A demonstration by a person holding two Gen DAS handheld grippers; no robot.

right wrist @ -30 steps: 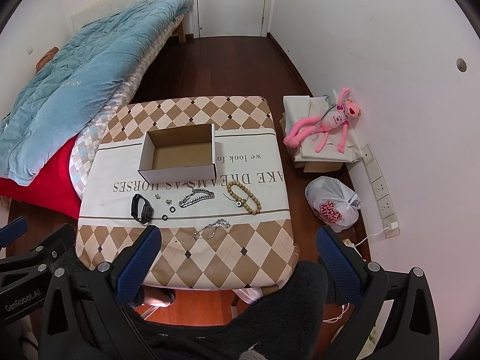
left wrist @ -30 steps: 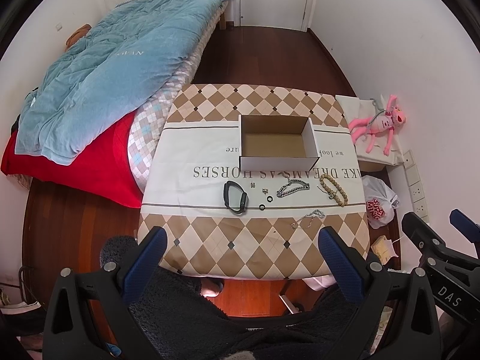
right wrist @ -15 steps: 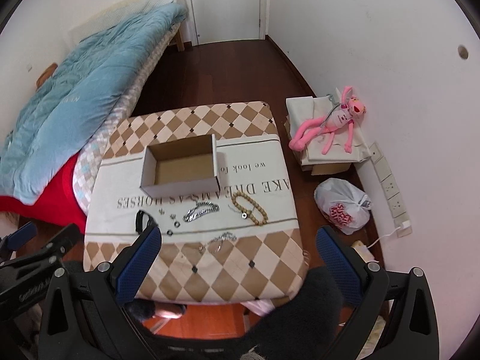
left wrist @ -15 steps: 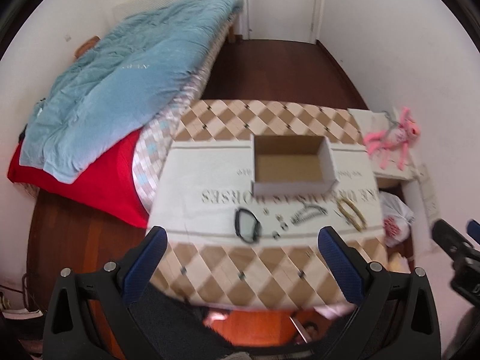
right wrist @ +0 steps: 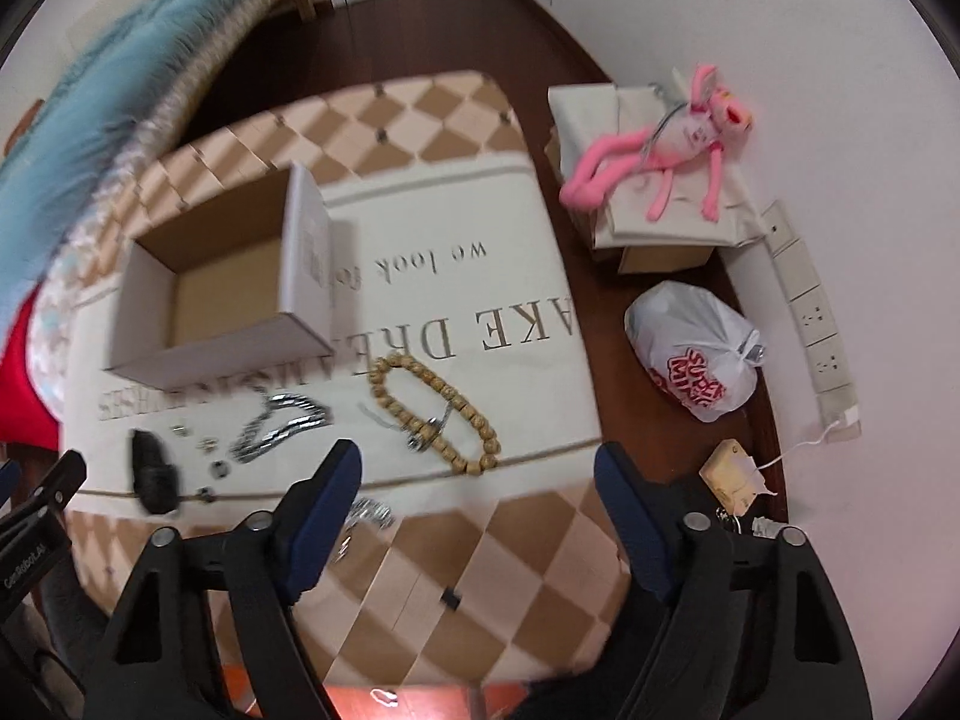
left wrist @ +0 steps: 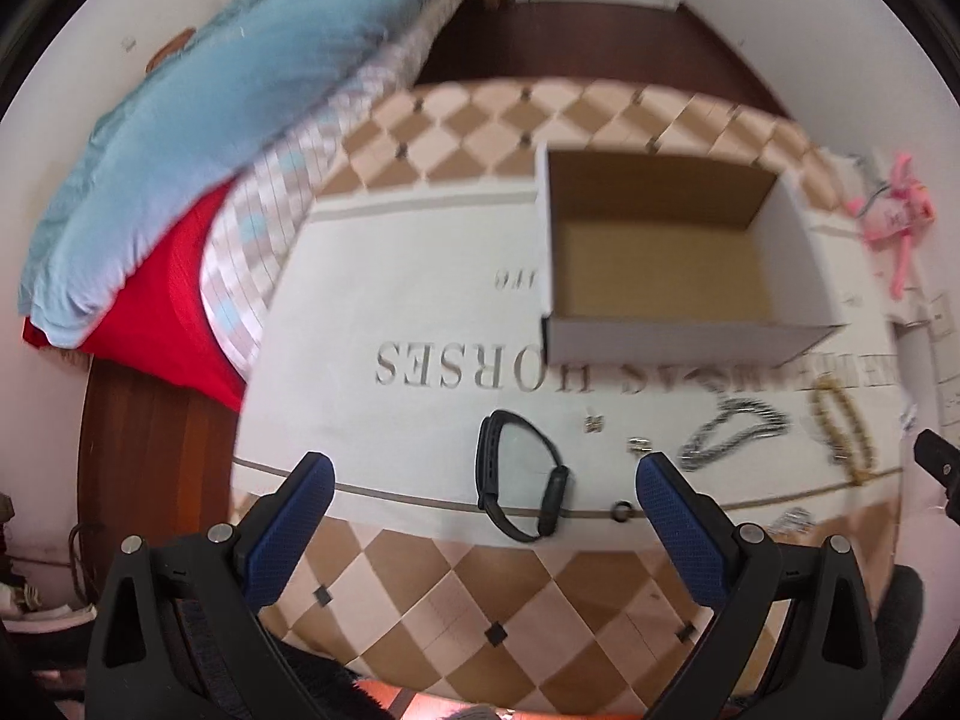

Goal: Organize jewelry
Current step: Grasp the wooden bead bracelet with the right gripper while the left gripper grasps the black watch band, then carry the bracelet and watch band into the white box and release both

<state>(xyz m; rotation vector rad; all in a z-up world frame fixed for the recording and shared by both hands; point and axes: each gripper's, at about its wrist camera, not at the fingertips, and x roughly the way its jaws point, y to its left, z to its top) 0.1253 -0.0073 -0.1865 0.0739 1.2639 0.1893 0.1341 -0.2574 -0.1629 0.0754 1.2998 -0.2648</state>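
Tablecloth (left wrist: 420, 300) reads "HORSES", "we look"; plastic bag (right wrist: 696, 348) says "SUPER"; one beaded bracelet (right wrist: 435, 414), one black band (left wrist: 519, 492), one open box (left wrist: 660, 252) behind them; left gripper (left wrist: 480, 480) and right gripper (right wrist: 477, 468) both gape wide, holding nothing.

Jewelry in a row before the box on the worktop

The box (left wrist: 666, 258) sits mid-worktop (left wrist: 420, 312); in front, left to right: wristband (left wrist: 519, 489), small rings (left wrist: 621, 508), chain (left wrist: 729, 438), bead bracelet (right wrist: 435, 411). Bed (left wrist: 180, 120) stands left.

Both grippers hang above the near edge of the worktop. The left gripper (left wrist: 483, 474) has its jaws spread wide. The right gripper (right wrist: 477, 462) gapes likewise, empty.
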